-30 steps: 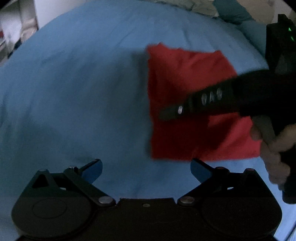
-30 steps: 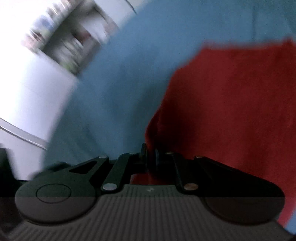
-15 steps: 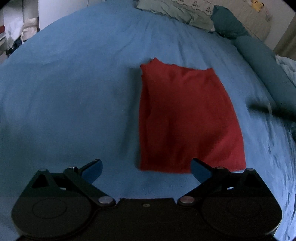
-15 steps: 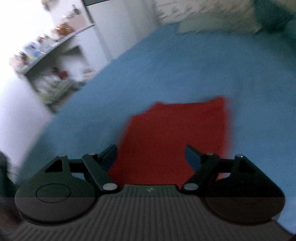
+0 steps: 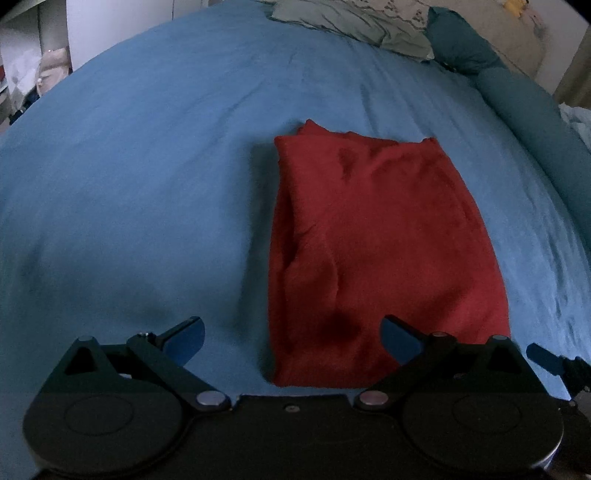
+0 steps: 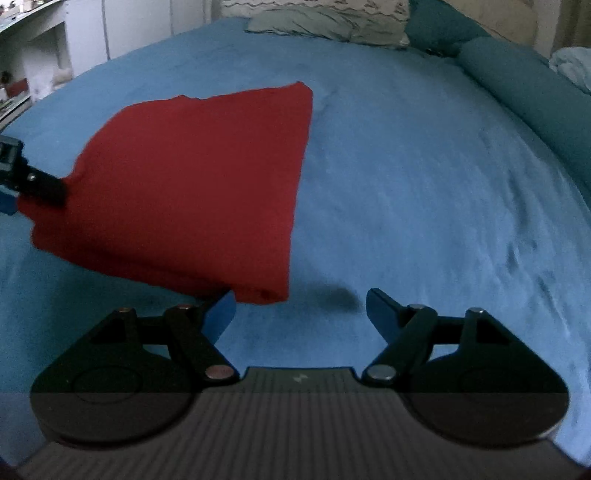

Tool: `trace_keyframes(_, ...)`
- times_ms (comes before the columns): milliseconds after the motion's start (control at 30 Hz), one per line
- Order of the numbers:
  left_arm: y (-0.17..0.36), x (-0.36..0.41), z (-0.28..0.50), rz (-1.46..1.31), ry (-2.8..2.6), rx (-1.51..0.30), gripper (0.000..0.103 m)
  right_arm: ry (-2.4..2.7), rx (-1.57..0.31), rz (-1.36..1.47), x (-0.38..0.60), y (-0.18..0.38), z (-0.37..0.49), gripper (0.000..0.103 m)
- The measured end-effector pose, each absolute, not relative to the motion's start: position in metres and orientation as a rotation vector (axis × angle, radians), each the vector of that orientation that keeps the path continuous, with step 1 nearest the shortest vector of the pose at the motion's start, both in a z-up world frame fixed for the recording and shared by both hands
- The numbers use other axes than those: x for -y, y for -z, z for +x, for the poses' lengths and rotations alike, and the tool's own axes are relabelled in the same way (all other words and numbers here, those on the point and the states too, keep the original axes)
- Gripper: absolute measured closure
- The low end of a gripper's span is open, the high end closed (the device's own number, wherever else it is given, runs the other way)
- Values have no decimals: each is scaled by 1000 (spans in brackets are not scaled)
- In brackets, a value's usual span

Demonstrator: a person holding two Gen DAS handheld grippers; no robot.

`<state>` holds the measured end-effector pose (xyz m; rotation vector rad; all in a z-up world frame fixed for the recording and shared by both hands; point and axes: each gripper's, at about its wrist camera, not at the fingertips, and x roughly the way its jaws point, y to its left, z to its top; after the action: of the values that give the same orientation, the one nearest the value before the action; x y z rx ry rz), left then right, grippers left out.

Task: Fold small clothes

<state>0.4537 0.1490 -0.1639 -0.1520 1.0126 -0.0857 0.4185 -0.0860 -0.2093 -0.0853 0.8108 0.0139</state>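
Where the red garment (image 5: 373, 258) lies, it is folded into a flat, roughly rectangular block on the blue bedsheet (image 5: 129, 184), near the middle of the bed. In the left wrist view its long axis runs away from the camera, a layered fold edge shows along its left side, and shallow creases cross its top surface. Its near edge sits just ahead of the left gripper (image 5: 291, 338).

The left gripper is released: its two blue-tipped fingers (image 5: 184, 338) are spread wide and hold nothing. The near end of the garment shows in the gap between them; whether the right-hand finger touches the cloth cannot be determined.

The right gripper (image 6: 301, 312) is also released, with its fingers (image 6: 384, 315) apart and empty. In the right wrist view the garment lies ahead and to the left, and its near right corner sits just beyond the left-hand fingertip. The gap between the fingers frames bare sheet and a dark shadow patch. One finger of the left gripper enters this view at the far left edge, overlapping the garment's left side.

Pale pillows (image 6: 325, 18) and a dark teal bolster (image 5: 532, 122) lie at the head and right side of the bed. White furniture (image 6: 74, 40) stands at the upper left.
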Motion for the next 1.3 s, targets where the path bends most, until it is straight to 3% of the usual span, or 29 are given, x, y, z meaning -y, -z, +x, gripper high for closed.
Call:
trace_keyframes(400,166,-147,462,-171,82,-1000,1,-61,-714,-44,84,186,411,9)
trace_keyframes(667,166,-147,463,-167,79,-1003,1,-24,-778,-56,83,214,427,10)
trace_keyframes(733,165,-148,463,-160,76,-995,1,7,-752,-31,89,201,430,15)
trace_keyframes(833,170,-150,462,-131,71,-998,1,37,-663,-20,104,177,426,15)
trace_keyframes(967,191,-151,456,-49,27,-1039,1,50,-818,-42,121,203,437,15)
trace_keyframes(1200,204,-152,448,27,34,-1015,0,-54,-797,-127,126,214,430,14)
trace_keyframes(1300,189,-158,449,22,51,-1027,5,-104,-837,-142,130,203,436,13)
